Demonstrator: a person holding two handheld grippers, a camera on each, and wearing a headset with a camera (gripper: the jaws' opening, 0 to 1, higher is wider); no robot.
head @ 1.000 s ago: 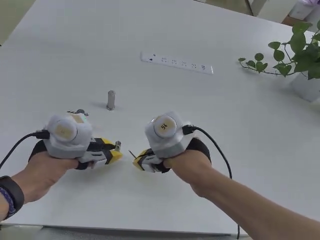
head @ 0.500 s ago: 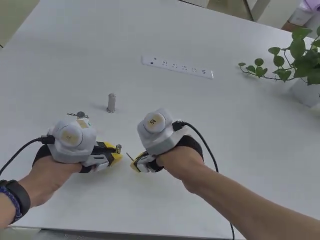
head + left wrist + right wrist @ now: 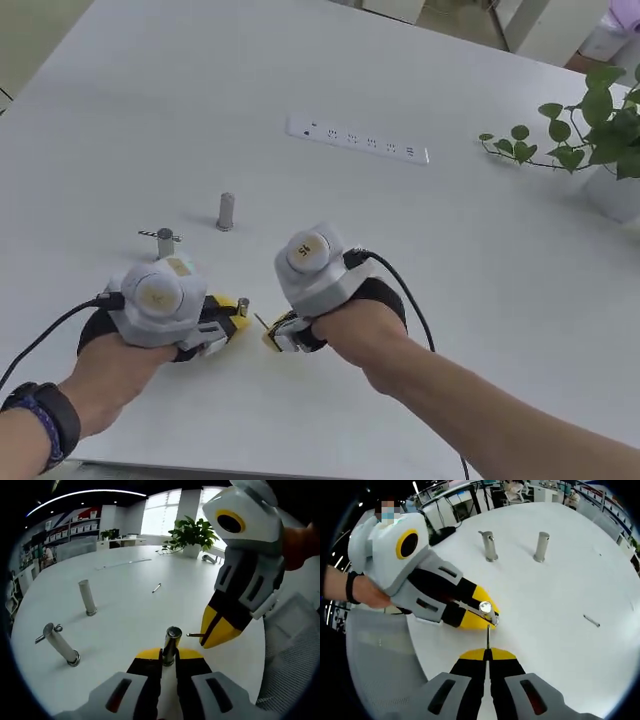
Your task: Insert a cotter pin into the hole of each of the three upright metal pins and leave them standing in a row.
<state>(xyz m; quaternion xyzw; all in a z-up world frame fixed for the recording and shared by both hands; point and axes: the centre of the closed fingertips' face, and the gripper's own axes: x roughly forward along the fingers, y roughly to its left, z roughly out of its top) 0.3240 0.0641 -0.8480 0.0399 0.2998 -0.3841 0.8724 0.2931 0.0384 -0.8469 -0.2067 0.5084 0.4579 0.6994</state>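
Upright metal pin [image 3: 172, 639] is clamped in L hand-held gripper [image 3: 169, 656]; cotter pin [image 3: 487, 639] is pinched in R hand-held gripper [image 3: 487, 653], tip just beside pin's top.

One bare pin [image 3: 226, 211] stood upright; the cottered pin [image 3: 165, 241] near it had its cotter pin [image 3: 150, 234] through the head. The third pin [image 3: 172, 644] sat upright in left gripper [image 3: 169, 656]; second cotter pin [image 3: 488, 639], in right gripper [image 3: 487, 653], pointed at it.
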